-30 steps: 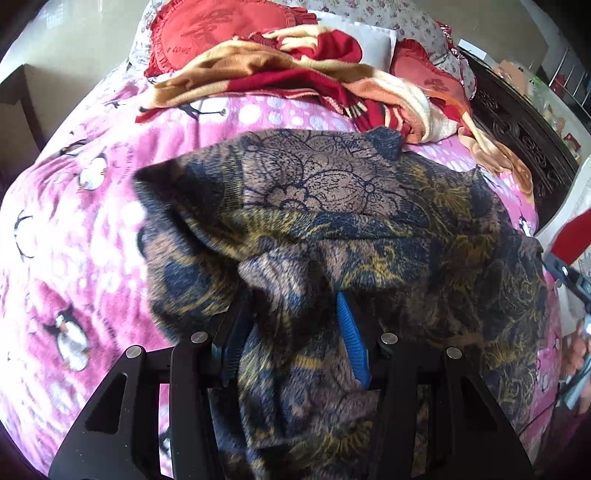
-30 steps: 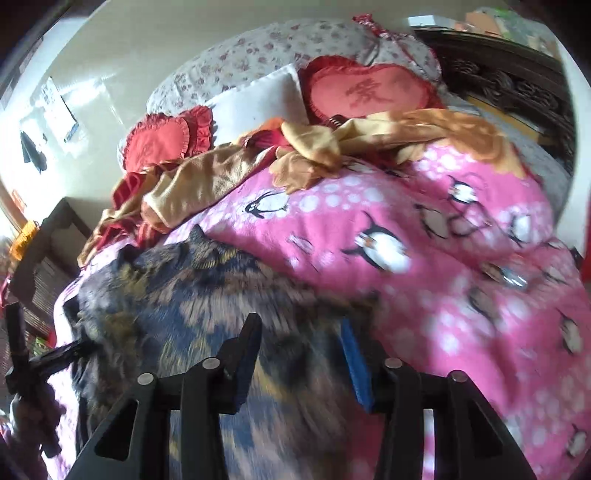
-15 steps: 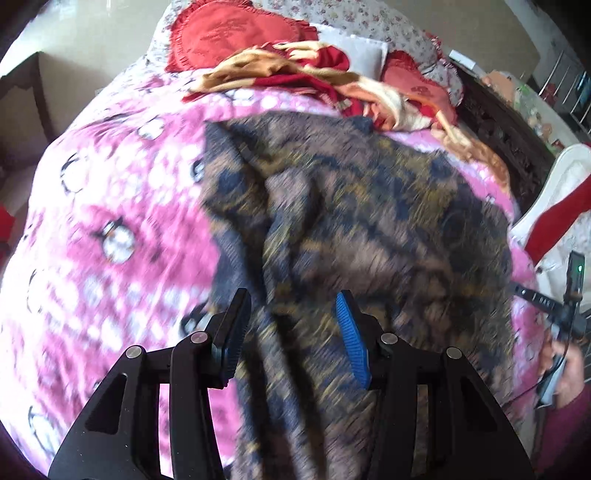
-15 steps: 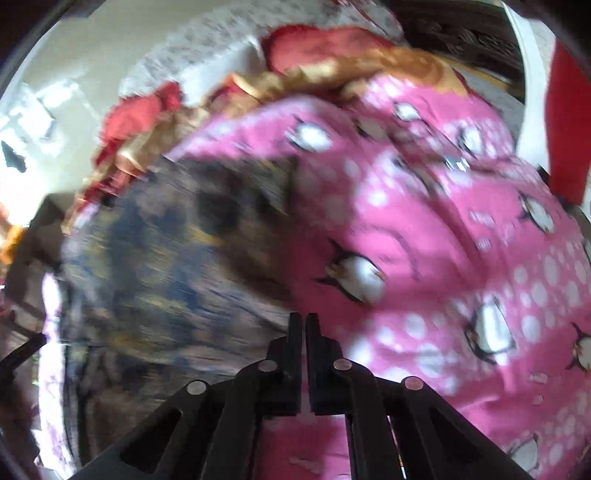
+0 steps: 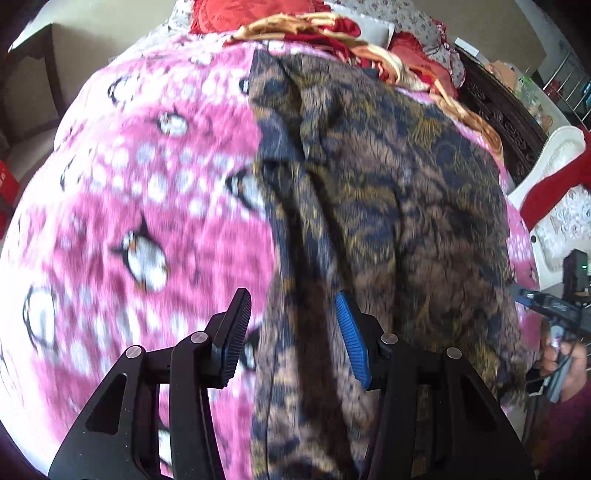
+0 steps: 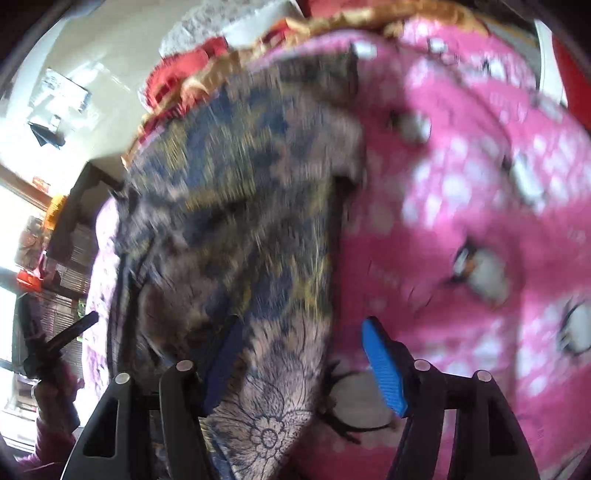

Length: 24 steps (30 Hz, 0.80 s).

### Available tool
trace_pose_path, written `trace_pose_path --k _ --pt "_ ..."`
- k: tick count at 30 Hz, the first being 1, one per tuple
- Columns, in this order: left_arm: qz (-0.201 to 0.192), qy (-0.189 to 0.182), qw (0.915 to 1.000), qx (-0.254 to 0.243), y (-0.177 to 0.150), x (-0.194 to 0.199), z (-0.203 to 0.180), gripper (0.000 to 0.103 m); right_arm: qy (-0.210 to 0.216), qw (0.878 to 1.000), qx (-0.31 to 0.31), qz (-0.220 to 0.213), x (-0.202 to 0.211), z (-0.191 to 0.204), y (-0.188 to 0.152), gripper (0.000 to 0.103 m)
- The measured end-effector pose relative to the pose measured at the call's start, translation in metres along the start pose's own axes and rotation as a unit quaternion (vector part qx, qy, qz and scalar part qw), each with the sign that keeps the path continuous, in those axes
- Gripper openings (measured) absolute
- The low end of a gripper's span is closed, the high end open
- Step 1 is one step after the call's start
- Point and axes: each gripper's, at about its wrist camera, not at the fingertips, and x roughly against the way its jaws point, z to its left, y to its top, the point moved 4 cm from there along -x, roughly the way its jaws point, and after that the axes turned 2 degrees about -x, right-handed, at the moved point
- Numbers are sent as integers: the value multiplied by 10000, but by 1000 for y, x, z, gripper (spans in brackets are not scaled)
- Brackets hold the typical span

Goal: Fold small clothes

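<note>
- Your left claw (image 5: pixel 291 339) is spread wide, pinching nothing; the patterned garment (image 5: pixel 388 206) now runs between its fingers only as loose cloth. A second ago that cloth was bunched up in this claw, so the left side has been let go.
- The garment lies lengthwise on the pink penguin blanket (image 5: pixel 147 184) of the bed, its left edge rumpled into long ridges, with the pile of red and gold clothes (image 5: pixel 332 29) beyond its far end.
- Your right claw (image 6: pixel 303 354), pressed together half a second ago, is spread again over the garment's near right edge (image 6: pixel 277 369).
- Judging from this, one fold has been laid and released; the ridges likely need smoothing before the next fold.
</note>
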Motion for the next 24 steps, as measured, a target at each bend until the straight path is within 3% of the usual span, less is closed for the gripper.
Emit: trace_pose_path --k 2,5,8,10,13,15,17,18,24 --pt "19 -38 10000 38 -9 5 0 48 -755 9954 506 -288 2 4 -6 5" --pt "33 -16 10000 -29 -23 14 0 48 -791 9941 597 -448 17 0 -5 3" --pt "12 37 9999 -114 -33 20 -1 48 -1259 9880 649 -612 25 -8 -1 0" --pt "45 21 9999 -106 -41 23 -2 48 -1237 9881 623 -675 32 -7 -4 0" --pt "97 111 9996 -229 -56 25 -4 48 -525 9960 373 -615 51 -5 -13 2" --pt "112 266 9989 -361 -65 26 -5 48 -171 9980 402 -457 59 5 -25 10" --pt "94 378 9981 -474 -73 29 -7 48 -211 9975 618 -262 65 12 -42 38" --pt "87 396 9979 -497 -76 30 -7 48 -202 9973 672 -216 68 13 -47 43" --pt "53 450 9975 -534 -91 39 -8 48 -314 9951 939 7 79 10 -99 47"
